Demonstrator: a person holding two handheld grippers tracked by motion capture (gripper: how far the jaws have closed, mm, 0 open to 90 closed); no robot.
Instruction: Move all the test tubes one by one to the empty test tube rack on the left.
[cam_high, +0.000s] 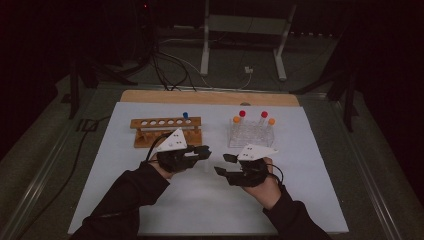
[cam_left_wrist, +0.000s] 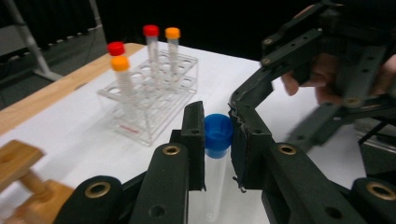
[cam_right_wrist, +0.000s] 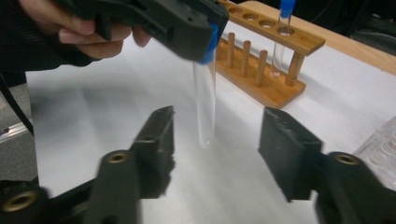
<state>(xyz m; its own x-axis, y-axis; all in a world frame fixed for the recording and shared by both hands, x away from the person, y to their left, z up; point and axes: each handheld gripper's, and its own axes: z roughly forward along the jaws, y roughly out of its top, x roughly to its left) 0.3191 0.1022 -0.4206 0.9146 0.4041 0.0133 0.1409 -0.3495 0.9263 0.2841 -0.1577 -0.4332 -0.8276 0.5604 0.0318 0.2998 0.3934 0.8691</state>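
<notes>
Left tool (cam_left_wrist: 217, 140) grips a blue-capped tube (cam_left_wrist: 218, 154) by its cap, tube hanging above the desk (cam_high: 200, 200) betw. the wooden rack (cam_high: 167, 131) and clear rack (cam_high: 251, 135). Right tool (cam_right_wrist: 215, 140), just beside it, has jaws apart either side of the tube's lower end, not touching.

We see a clear tube (cam_left_wrist: 215, 179) with blue cap (cam_left_wrist: 218, 133), upright, cap pinched between left fingers (cam_left_wrist: 194, 135), hanging above the white desk (cam_left_wrist: 93, 135)
</notes>
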